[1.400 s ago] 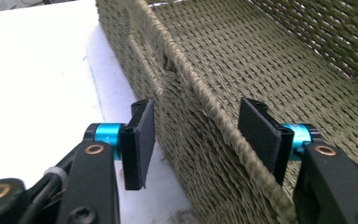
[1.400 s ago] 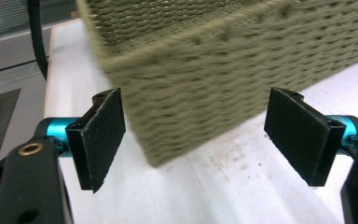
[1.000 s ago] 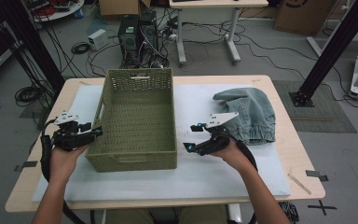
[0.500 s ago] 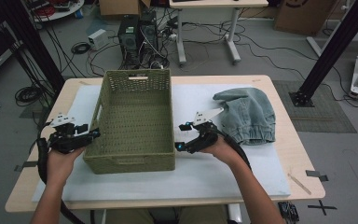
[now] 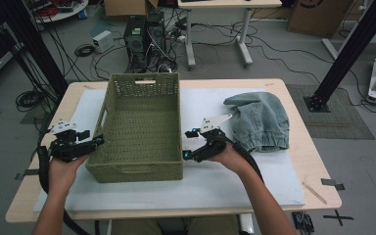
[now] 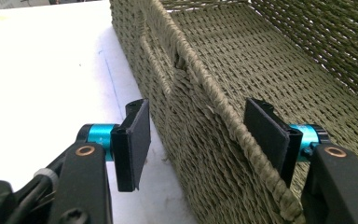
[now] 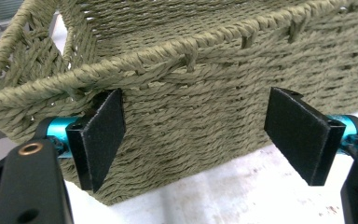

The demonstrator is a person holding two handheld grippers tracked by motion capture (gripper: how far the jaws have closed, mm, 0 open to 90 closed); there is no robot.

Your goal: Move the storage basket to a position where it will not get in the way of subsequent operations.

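Starting from the basket [image 5: 134,171]: green, woven, empty, upright on a white sheet [image 5: 225,181] left of the worktop's [image 5: 318,171] middle, long side running away from the person. Nothing inside as far as the high view reaches.

At its left wall, the left gripper [image 5: 98,142], straddling the rim. Seen up close in the left gripper view [image 6: 196,135]: one pad outside the wall with a clear gap of white sheet behind it, the other inside, just beside the braided rim (touching or not, hard to tell). Jaws have just been opening there, with the wall [image 6: 200,140] between them and no squeeze on it. Reads as a letting go, not a grip.

At the right wall, the right gripper [image 5: 187,144], near but apart. In the right gripper view [image 7: 205,140], jaws spread wide, facing the wall [image 7: 205,116] just below the rim, nothing between the pads.

Farther right, well apart from the basket, a heap of jeans [image 5: 259,120] lying crumpled on the sheet, untouched by either gripper.

Judging progress: placing of the basket looks finished or as good as finished, since it stands flat and square and both grippers are slack around it. Left to do, probably: pulling the left gripper clear of the rim, then (a guess from the layout) turning to the jeans, not yet in the basket.
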